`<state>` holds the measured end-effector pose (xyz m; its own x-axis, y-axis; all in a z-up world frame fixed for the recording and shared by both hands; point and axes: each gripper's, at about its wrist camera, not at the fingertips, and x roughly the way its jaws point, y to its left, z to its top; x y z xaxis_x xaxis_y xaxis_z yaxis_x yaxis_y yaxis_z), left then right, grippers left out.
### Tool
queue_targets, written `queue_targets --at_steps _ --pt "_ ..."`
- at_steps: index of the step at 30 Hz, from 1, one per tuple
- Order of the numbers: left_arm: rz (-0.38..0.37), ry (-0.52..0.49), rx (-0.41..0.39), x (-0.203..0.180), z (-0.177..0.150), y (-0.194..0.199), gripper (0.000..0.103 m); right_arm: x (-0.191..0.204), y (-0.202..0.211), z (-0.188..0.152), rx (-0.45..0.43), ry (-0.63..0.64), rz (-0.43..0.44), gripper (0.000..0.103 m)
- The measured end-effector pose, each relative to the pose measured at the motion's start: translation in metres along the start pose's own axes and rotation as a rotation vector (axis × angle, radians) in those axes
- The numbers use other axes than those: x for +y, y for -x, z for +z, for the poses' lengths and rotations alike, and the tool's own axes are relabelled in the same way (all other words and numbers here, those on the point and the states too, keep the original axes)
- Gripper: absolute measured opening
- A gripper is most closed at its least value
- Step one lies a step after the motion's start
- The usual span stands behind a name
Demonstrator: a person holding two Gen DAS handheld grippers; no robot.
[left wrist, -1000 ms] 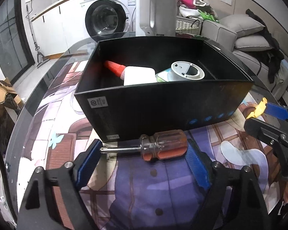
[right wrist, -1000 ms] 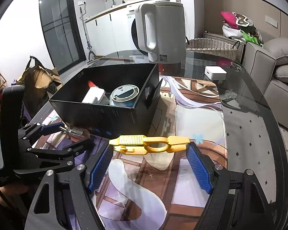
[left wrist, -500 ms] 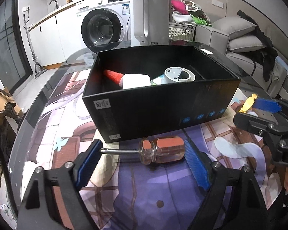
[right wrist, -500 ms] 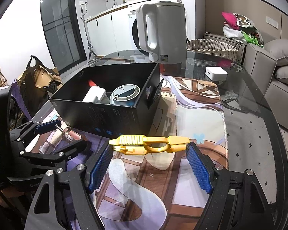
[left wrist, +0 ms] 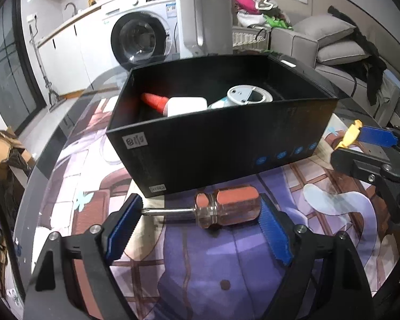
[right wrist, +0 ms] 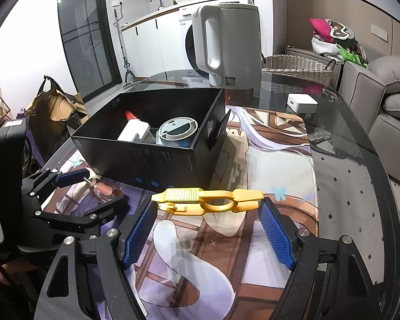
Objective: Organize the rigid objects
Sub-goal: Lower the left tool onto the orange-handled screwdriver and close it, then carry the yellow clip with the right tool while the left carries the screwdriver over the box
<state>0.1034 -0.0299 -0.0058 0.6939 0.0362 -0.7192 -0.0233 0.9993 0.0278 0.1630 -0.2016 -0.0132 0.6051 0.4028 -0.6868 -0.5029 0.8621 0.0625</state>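
My left gripper (left wrist: 200, 214) is shut lengthwise on a screwdriver (left wrist: 226, 209) with a clear orange handle: the metal tip meets the left pad and the handle's butt meets the right pad. It sits just in front of the black box's (left wrist: 213, 149) near wall. A white glue bottle (left wrist: 185, 105) with a red cap and a round grey device (left wrist: 249, 94) lie inside the box. My right gripper (right wrist: 208, 213) is shut end to end on a yellow plastic clip tool (right wrist: 208, 200), to the right of the box (right wrist: 152, 160). The right wrist view also shows the left gripper (right wrist: 93, 190) holding the screwdriver (right wrist: 104, 189).
A white kettle (right wrist: 226, 45) stands behind the box on the glass table, over a printed mat (right wrist: 274, 160). A small white cube (right wrist: 301, 102) sits at the back right. A wicker basket (right wrist: 298, 66), a sofa and a washing machine (left wrist: 138, 40) lie beyond the table.
The left gripper has rolled slightly with the screwdriver still in it, so the box looks tilted the other way. The right gripper and its yellow tool have not moved.
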Motion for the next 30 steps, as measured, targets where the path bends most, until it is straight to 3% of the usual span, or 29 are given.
queue_targets --at_steps 15,30 --pt "-0.063 0.075 -0.158 0.026 0.000 0.041 0.085 0.013 0.016 0.005 -0.068 0.053 0.042 0.080" --pt "-0.081 0.043 -0.251 0.018 0.019 0.070 0.085 0.024 0.035 0.030 -0.148 0.136 0.087 0.080"
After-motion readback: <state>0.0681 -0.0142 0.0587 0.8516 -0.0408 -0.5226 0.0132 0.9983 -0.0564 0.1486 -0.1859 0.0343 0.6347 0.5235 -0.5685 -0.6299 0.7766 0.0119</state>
